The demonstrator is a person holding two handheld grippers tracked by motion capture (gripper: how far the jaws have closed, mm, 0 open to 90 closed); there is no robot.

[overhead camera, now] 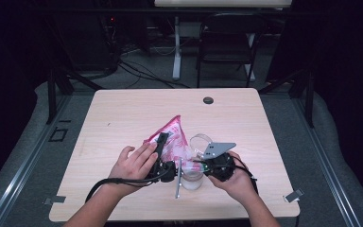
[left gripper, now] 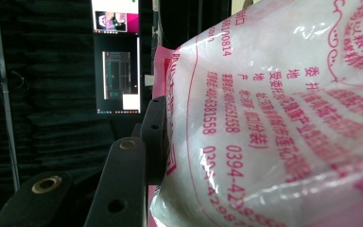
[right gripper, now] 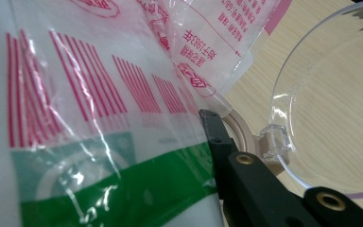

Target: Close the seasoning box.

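A pink-and-white printed plastic bag (overhead camera: pixel 172 137) full of white grains is held up over the table between both grippers. My left gripper (overhead camera: pixel 162 142) is shut on the bag's left side; in the left gripper view one black finger (left gripper: pixel 154 137) presses against the bag (left gripper: pixel 274 123), which hides the other. My right gripper (overhead camera: pixel 199 163) is shut on the bag's lower right part; its visible finger (right gripper: pixel 215 135) lies along the bag (right gripper: pixel 90 118). A clear jar (overhead camera: pixel 192 179) stands below the bag, its hinged round lid (overhead camera: pixel 201 141) (right gripper: pixel 331 113) flipped open.
The light wooden table (overhead camera: pixel 123 118) has a black cable grommet (overhead camera: pixel 208 100) near its far edge. A black folding chair (overhead camera: pixel 227 42) and a desk leg stand beyond it. A lit monitor (left gripper: pixel 118 71) is in the dark background.
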